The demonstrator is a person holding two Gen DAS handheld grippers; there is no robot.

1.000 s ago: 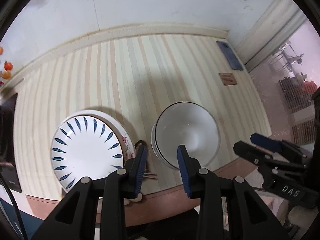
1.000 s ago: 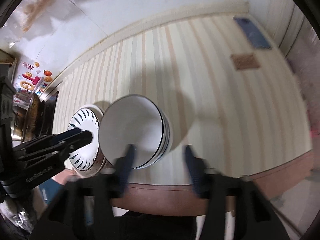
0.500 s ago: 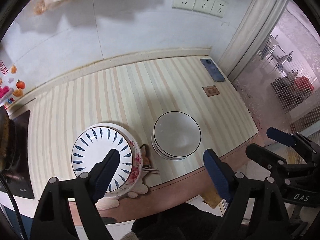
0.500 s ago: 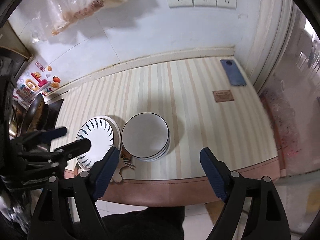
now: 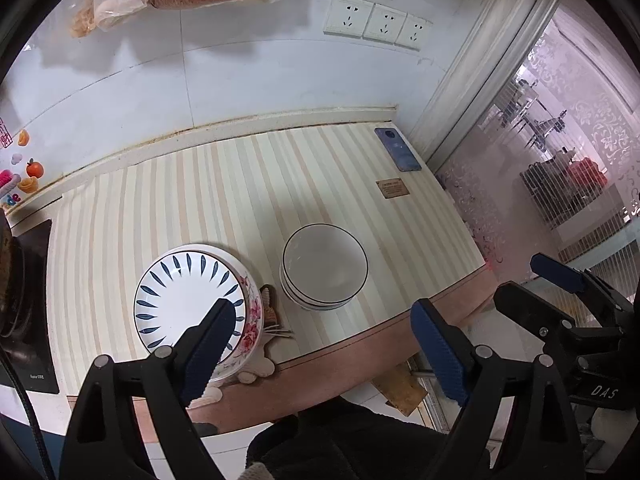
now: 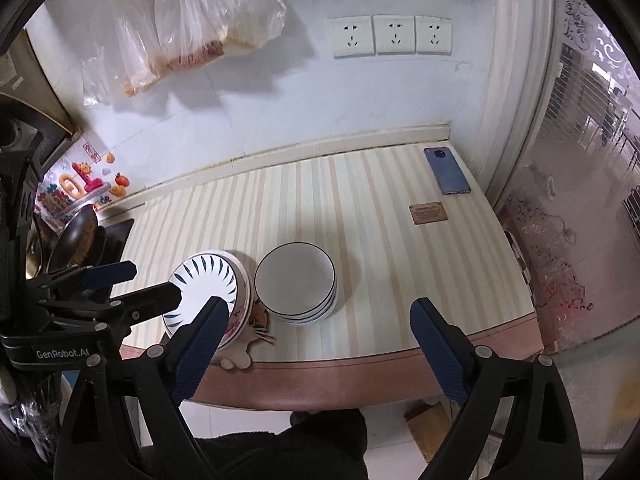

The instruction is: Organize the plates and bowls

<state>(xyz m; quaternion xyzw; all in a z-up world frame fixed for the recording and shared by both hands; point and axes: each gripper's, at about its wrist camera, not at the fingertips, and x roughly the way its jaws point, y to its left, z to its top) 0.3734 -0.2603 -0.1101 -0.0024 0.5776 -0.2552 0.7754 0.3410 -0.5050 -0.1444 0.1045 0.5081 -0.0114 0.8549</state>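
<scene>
A stack of white bowls with dark rims stands near the front edge of the striped counter; it also shows in the right wrist view. Left of it sits a stack of plates, topped by a white plate with blue leaf marks, also in the right wrist view, over a flowered plate. My left gripper is open and empty, held back above the counter's front edge. My right gripper is open and empty too, at about the same height.
A blue phone and a small brown tag lie at the counter's far right. A cat-shaped mat lies between the stacks. A stove with a dark pan is at the left. Plastic bags hang on the wall.
Both grippers have opened wide and pulled back and up from the counter. The bowl stack and the plate stack stay in place.
</scene>
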